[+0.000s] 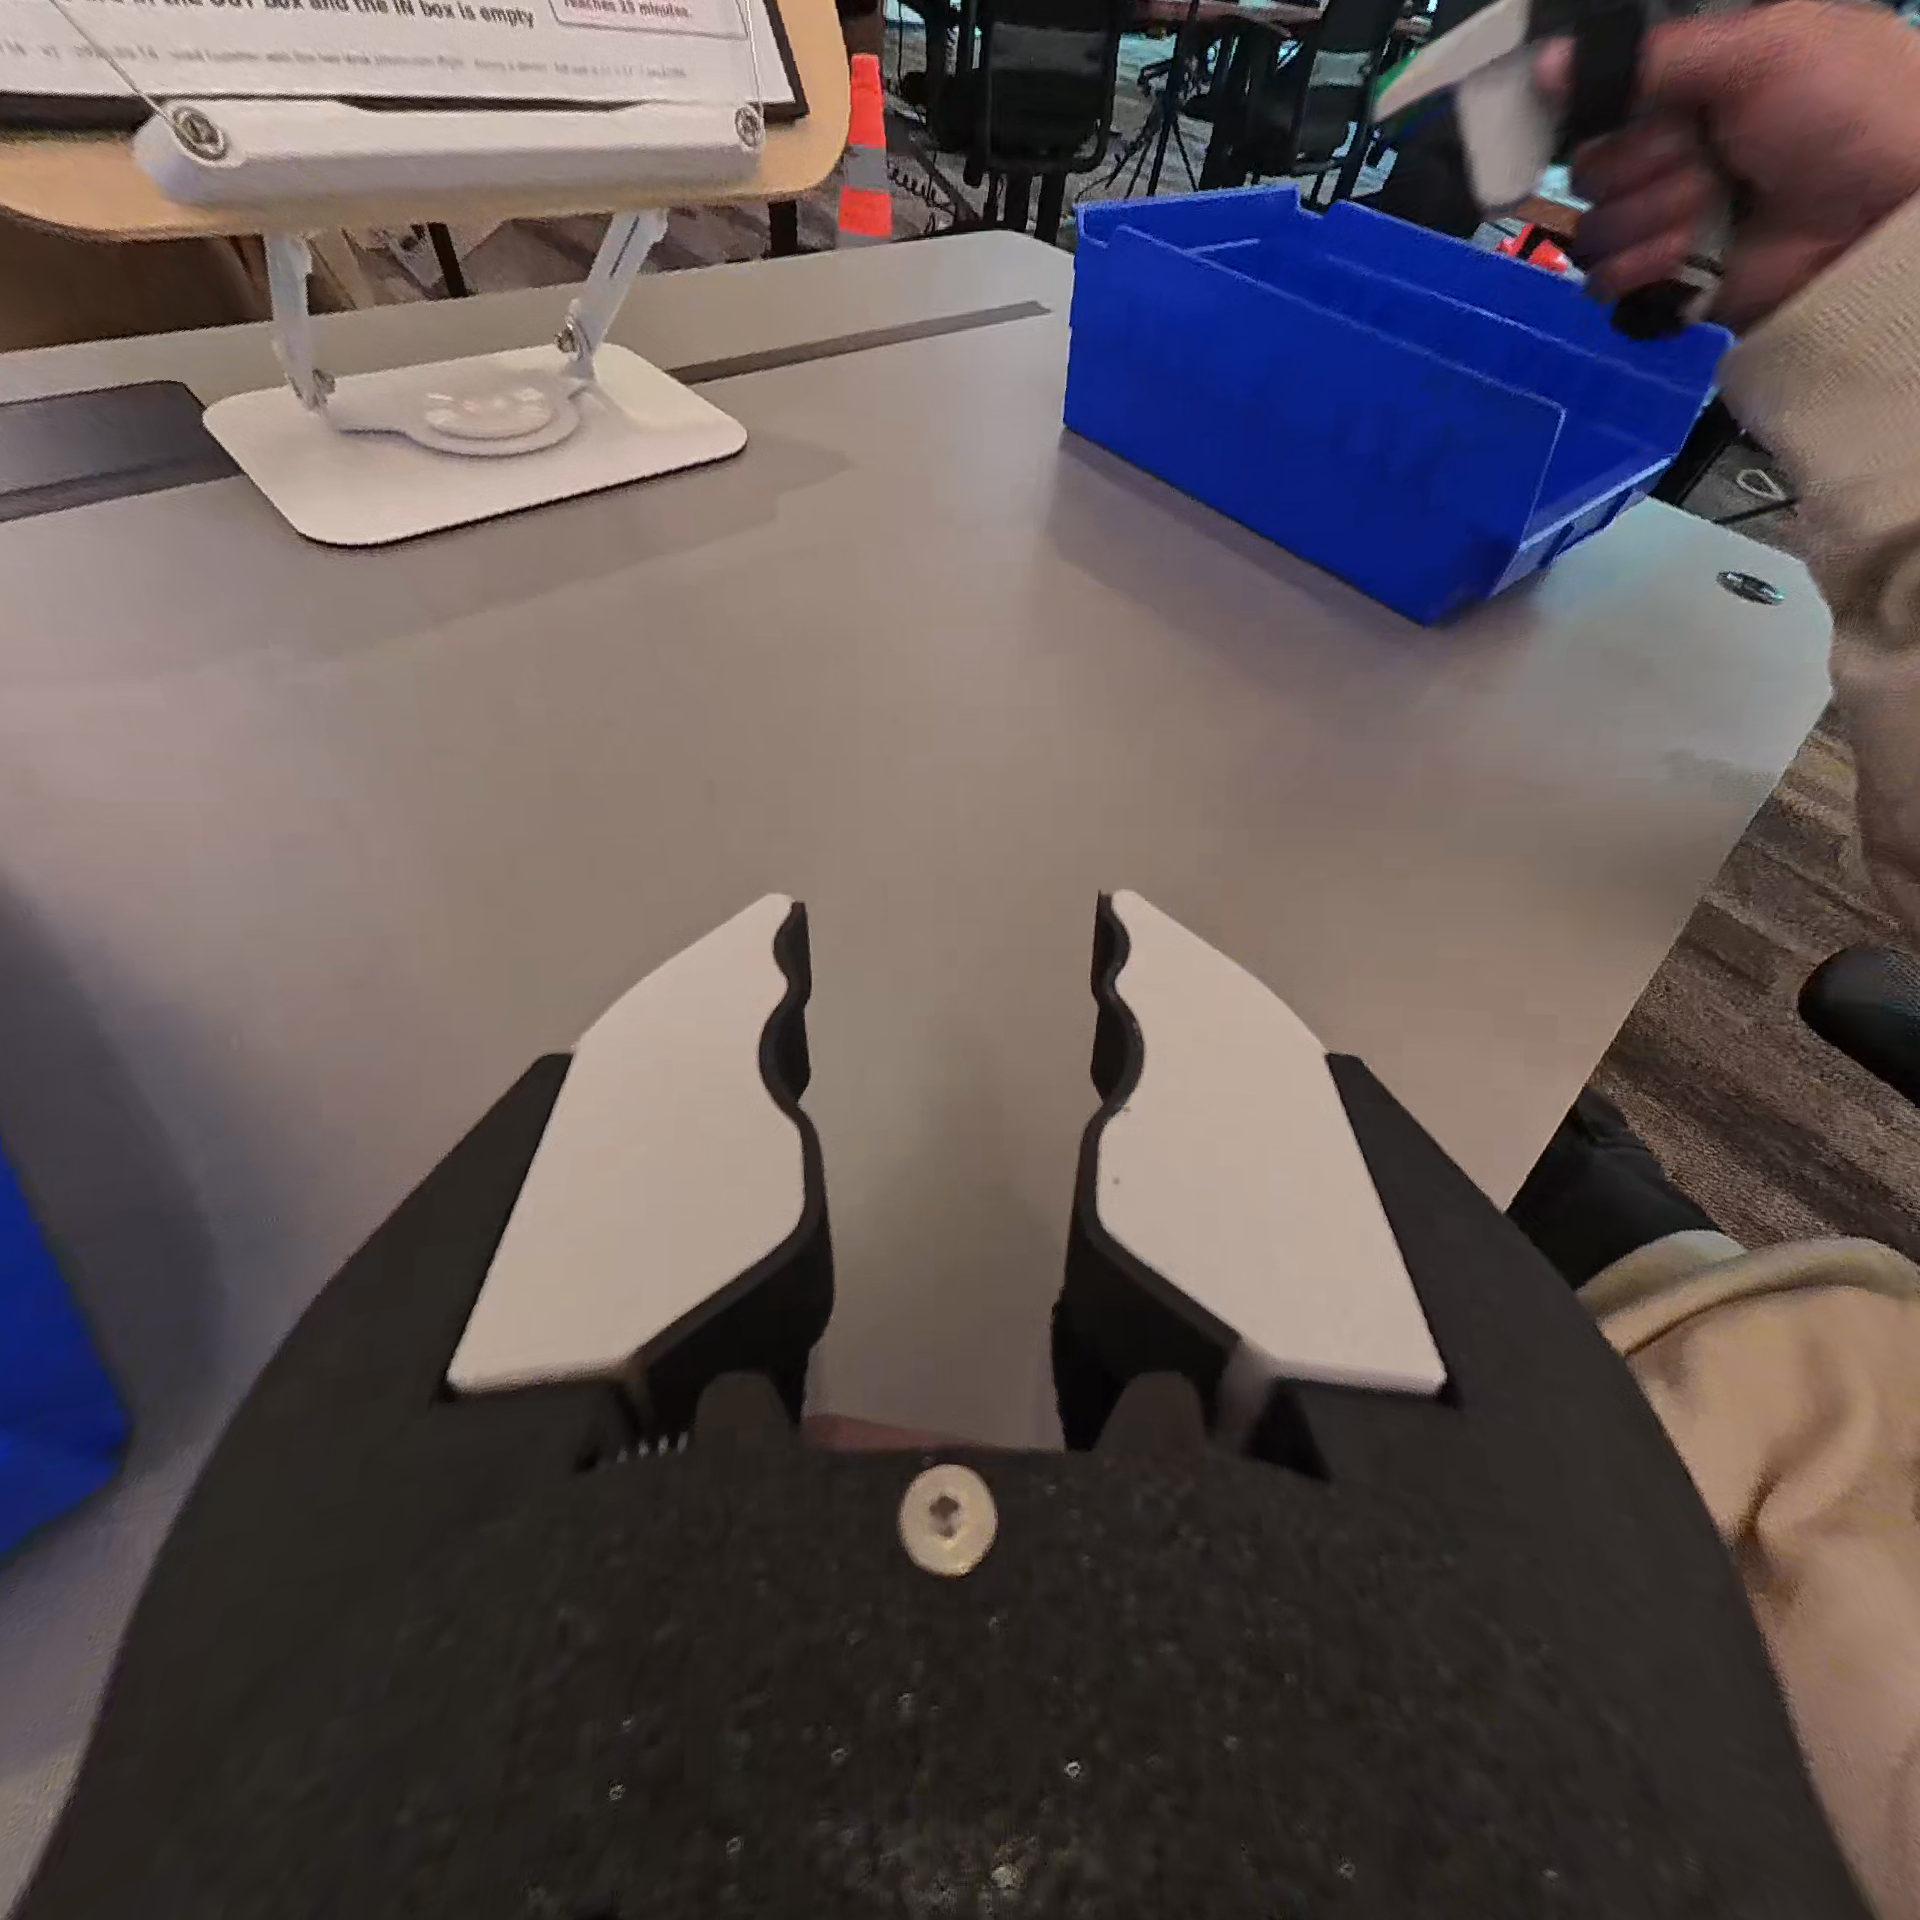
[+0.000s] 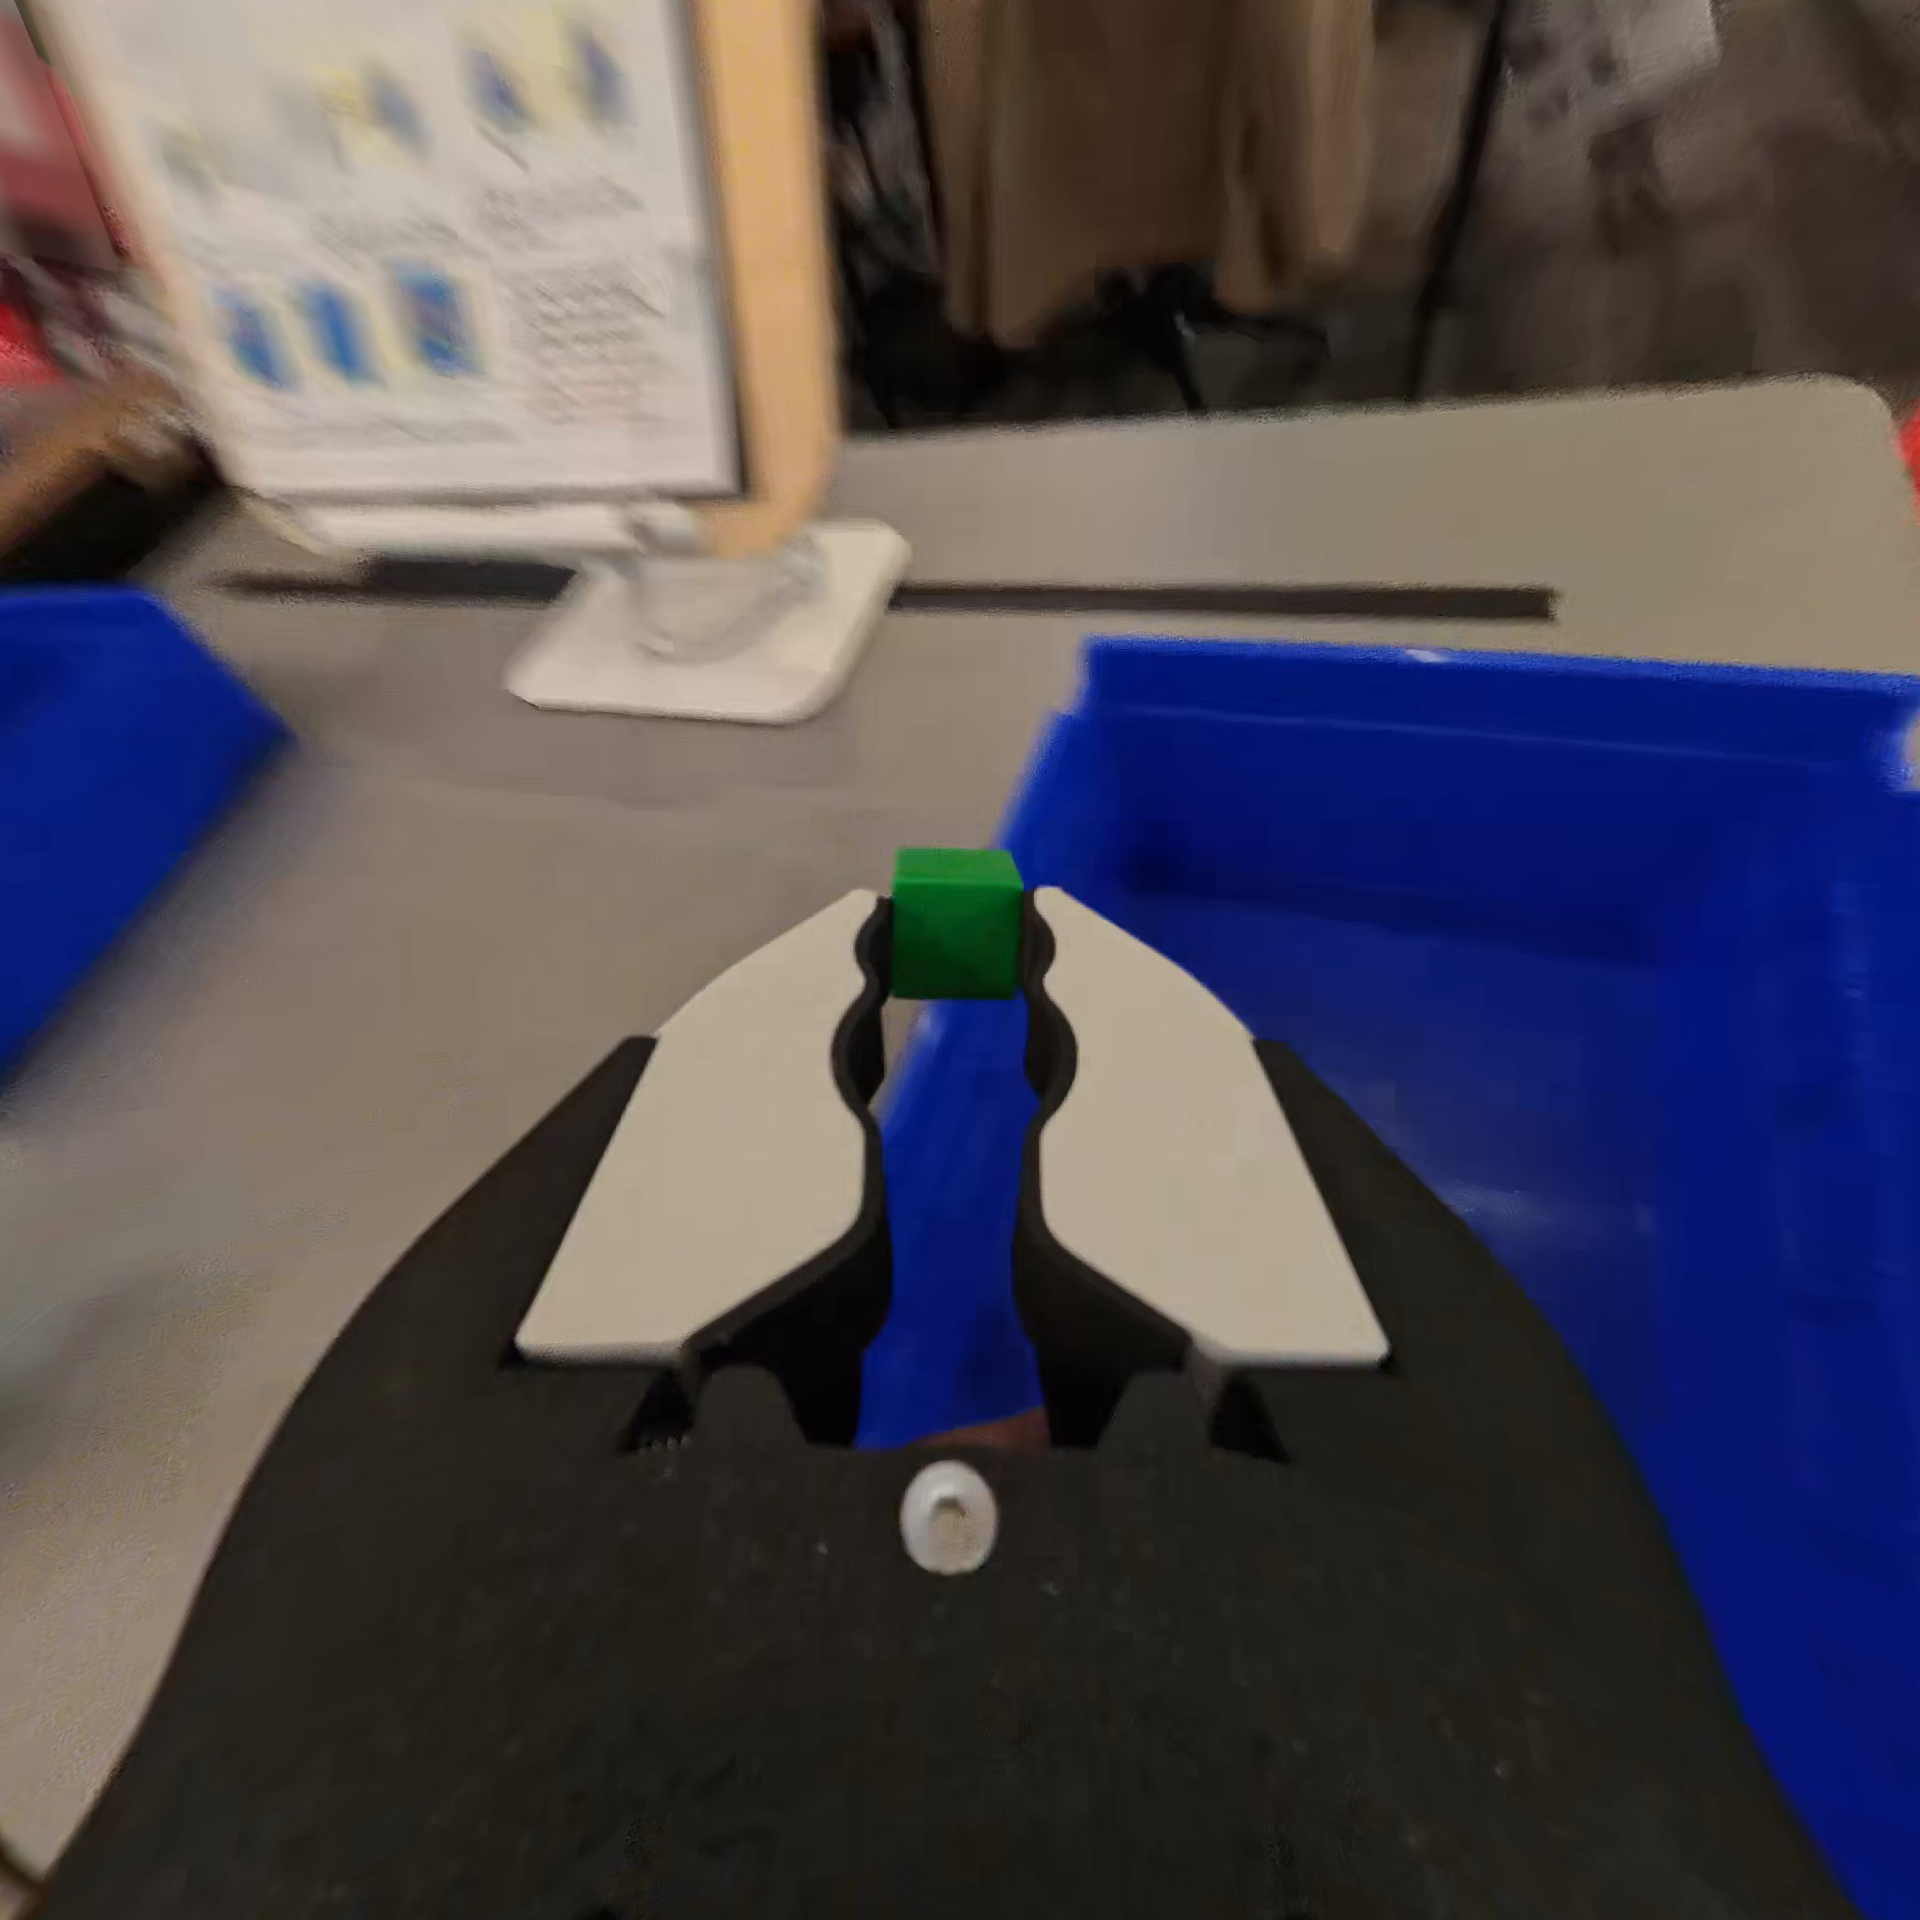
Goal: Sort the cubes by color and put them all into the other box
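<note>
Your instruction sheet [image 2: 416,249] on the white stand [image 1: 468,426] carries printed text and small pictures, the far view of it too blurred to read; neither blue box shows any marking. The green cube [image 2: 953,923] is small, plain and sharp-edged, pinched at the very tips of your right gripper [image 2: 954,935], whose jaws are drawn in close on its two sides, above the near left corner of the blue box [image 2: 1507,935]. Your left gripper [image 1: 948,914] hangs over the grey table [image 1: 831,675] with jaws spread, holding nothing; a second blue box [image 2: 94,779] sits off to the left
</note>
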Available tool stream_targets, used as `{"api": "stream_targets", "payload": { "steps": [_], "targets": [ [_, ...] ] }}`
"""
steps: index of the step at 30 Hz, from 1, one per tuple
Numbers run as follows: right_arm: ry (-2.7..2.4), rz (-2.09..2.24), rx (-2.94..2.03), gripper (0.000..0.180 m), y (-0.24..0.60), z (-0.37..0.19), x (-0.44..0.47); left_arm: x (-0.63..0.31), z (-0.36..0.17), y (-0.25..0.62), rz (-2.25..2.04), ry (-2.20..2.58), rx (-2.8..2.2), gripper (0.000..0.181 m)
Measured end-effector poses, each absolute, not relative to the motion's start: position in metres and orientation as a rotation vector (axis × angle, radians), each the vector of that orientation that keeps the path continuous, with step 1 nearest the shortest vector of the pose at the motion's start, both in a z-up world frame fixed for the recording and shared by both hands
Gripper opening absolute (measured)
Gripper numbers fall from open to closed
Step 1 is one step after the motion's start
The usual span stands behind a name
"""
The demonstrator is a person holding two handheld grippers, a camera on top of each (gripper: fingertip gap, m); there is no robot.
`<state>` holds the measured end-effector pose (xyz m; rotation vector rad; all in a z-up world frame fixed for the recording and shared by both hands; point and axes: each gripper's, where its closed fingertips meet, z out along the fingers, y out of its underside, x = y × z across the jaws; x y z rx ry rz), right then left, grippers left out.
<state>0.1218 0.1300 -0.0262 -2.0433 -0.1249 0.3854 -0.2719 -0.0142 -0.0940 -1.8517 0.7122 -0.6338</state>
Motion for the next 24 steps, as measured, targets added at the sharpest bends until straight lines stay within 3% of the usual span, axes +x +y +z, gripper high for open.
{"api": "stream_targets", "payload": {
  "steps": [6,10,24],
  "targets": [
    [-0.268,0.175,-2.478,0.023,0.21,-0.133,0.16,-0.259,-0.1,-0.022,-0.671,0.781,-1.878,0.052],
    [-0.321,0.106,-2.645,0.023,0.228,-0.174,0.161,-0.259,-0.106,-0.021,-0.56,0.837,-1.87,0.052],
    [-0.371,0.133,-2.621,0.03,0.246,-0.188,0.148,-0.265,-0.103,-0.023,-0.602,0.801,-1.878,0.053]
  ]
}}
